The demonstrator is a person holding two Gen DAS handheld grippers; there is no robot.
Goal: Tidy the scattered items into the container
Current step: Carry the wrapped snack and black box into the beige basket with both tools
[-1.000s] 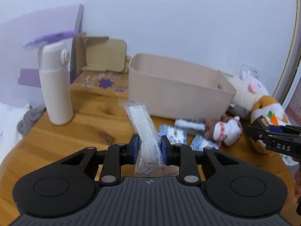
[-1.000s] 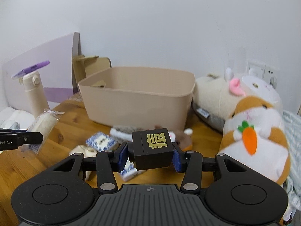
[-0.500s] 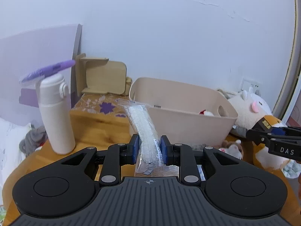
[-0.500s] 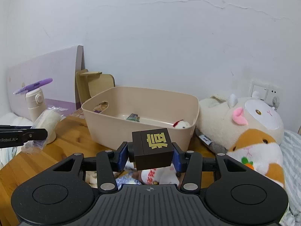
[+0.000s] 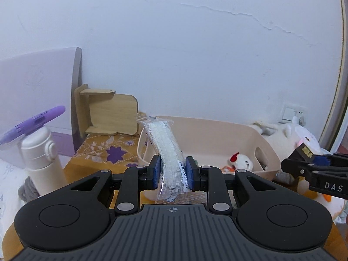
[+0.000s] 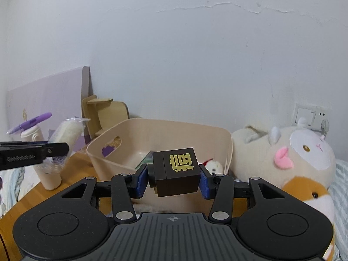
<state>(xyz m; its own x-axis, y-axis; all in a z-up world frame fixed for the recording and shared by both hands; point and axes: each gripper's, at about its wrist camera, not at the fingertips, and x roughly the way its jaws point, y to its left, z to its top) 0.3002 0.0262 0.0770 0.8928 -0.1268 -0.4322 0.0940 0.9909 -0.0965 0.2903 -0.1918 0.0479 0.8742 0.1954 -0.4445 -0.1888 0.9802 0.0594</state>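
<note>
**Both grippers loaded beside the bin**

The left gripper [image 5: 171,173] pinches a clear-wrapped white packet [image 5: 167,150], jaws nearly together. The right gripper [image 6: 173,175] clamps a black cube with a gold character [image 6: 176,171]. Just beyond both stands the beige container [image 6: 163,134] on the wooden table [image 5: 84,167], a small white plush [image 5: 240,162] inside.

packet [image 5: 168,152]: crinkly clear plastic | container [image 6: 180,134]: matt plastic | table [image 6: 71,169]: wood
</note>
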